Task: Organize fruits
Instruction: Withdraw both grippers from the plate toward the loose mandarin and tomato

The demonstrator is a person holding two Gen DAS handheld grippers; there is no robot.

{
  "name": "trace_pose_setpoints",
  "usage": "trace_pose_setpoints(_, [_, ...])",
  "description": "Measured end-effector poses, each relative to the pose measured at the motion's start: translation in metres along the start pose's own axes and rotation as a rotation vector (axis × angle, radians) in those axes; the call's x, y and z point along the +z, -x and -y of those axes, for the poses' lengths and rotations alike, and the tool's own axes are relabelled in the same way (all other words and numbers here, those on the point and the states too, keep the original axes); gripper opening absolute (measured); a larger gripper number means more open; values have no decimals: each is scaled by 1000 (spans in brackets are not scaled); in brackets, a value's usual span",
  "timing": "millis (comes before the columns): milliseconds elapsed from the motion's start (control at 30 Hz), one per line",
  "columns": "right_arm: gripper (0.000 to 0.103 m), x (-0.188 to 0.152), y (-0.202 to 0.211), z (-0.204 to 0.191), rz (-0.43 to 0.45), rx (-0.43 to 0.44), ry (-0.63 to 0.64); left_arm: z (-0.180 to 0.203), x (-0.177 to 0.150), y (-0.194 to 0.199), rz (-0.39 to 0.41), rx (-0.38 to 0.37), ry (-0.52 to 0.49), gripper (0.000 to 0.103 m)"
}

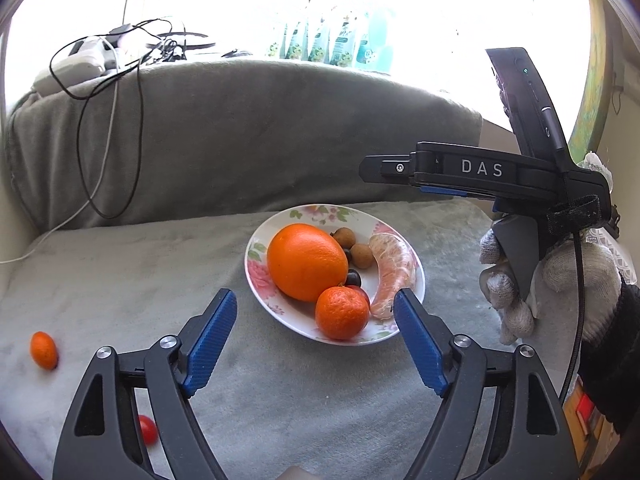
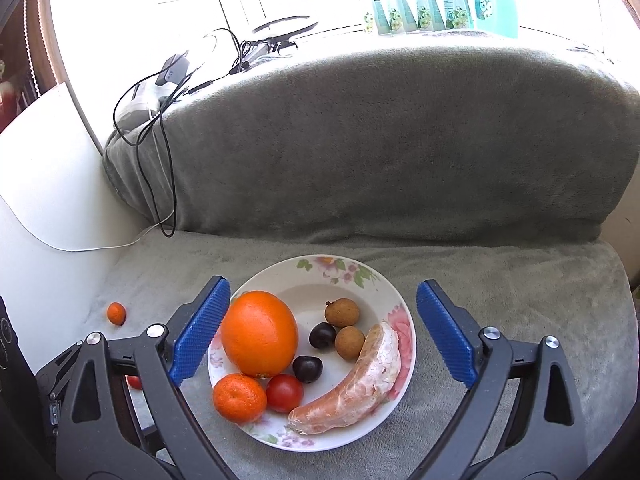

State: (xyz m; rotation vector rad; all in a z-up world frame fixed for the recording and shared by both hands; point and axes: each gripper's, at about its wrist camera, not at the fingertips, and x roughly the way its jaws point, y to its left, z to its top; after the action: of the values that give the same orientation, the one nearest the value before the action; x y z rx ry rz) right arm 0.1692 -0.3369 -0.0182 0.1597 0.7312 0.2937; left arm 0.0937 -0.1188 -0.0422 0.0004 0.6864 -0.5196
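A flowered plate (image 2: 320,261) sits on the grey-covered seat. It holds a large orange (image 2: 259,334), a mandarin (image 2: 239,398), a cherry tomato (image 2: 284,393), two dark cherries (image 2: 322,335), two longans (image 2: 342,312) and a peeled citrus segment (image 2: 352,384). A kumquat (image 1: 44,350) and another cherry tomato (image 1: 147,430) lie loose on the cloth to the left. My left gripper (image 1: 315,294) hovers open just short of the plate's near rim (image 1: 320,210), gripping nothing. Above the plate, my right gripper (image 2: 323,283) is wide open and empty.
The grey backrest (image 2: 380,140) rises behind the plate. Black and white cables (image 2: 160,152) hang over its left end from chargers on the sill. Green bottles (image 2: 424,4) line the window. A white armrest (image 2: 48,200) bounds the left side. A gloved hand (image 1: 560,280) holds the right gripper.
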Motion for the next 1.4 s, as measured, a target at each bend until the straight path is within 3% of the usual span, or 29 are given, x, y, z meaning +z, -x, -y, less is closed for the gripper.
trace_pose_setpoints(500, [96,-9,17,-22,38,56,-8,-42,-8,25,27,81,58,81])
trace_pose_setpoints(600, [97,-12,18,-33,33,82,16,-54,-10,29,28,102,75,81])
trace_pose_setpoints(667, [103,-15,18,-41,35,95,42,-62,-12,32,30,116,85,81])
trace_pose_setpoints(1400, [103,-46,11,-132,13,152,284,-144,-31,61,26,255,184,81])
